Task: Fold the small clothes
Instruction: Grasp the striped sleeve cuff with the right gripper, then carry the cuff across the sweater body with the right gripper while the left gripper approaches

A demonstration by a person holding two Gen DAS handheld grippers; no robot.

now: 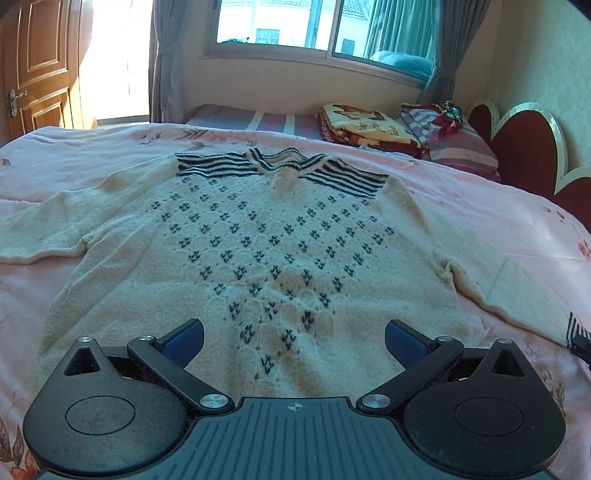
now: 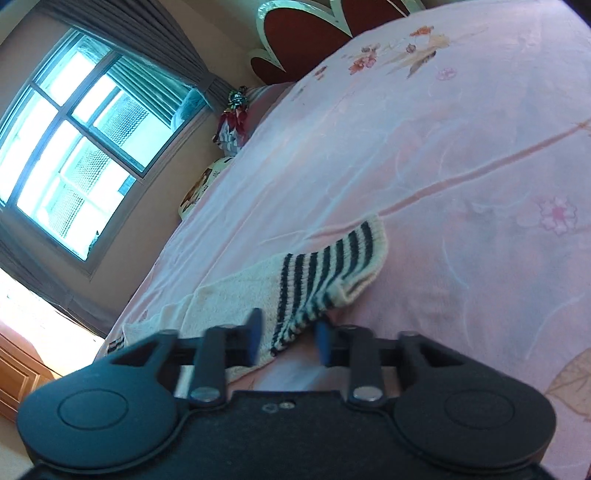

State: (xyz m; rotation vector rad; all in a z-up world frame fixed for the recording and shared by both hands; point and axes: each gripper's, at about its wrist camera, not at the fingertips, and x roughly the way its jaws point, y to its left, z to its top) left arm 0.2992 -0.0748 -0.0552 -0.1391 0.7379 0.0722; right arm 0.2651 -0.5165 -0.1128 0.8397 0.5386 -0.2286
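A cream knitted sweater (image 1: pixel 258 251) with dark motifs and a striped collar lies flat, front up, on the pink bed (image 1: pixel 498 221), both sleeves spread out. My left gripper (image 1: pixel 293 341) hovers over the hem, jaws wide open, nothing between its blue pads. In the right wrist view the right sleeve ends in a black-and-cream striped cuff (image 2: pixel 332 266). My right gripper (image 2: pixel 288 338) sits low on the bed at that cuff. Its blurred blue pads stand close together with the bunched near edge of the cuff pinched between them.
Folded blankets (image 1: pixel 365 125) and pillows (image 1: pixel 450 136) are stacked at the far side of the bed by the red headboard (image 1: pixel 524 147). A window (image 1: pixel 317 26) with grey curtains is behind, a wooden door (image 1: pixel 37 66) at far left. Pink quilt (image 2: pixel 461 166) stretches beyond the cuff.
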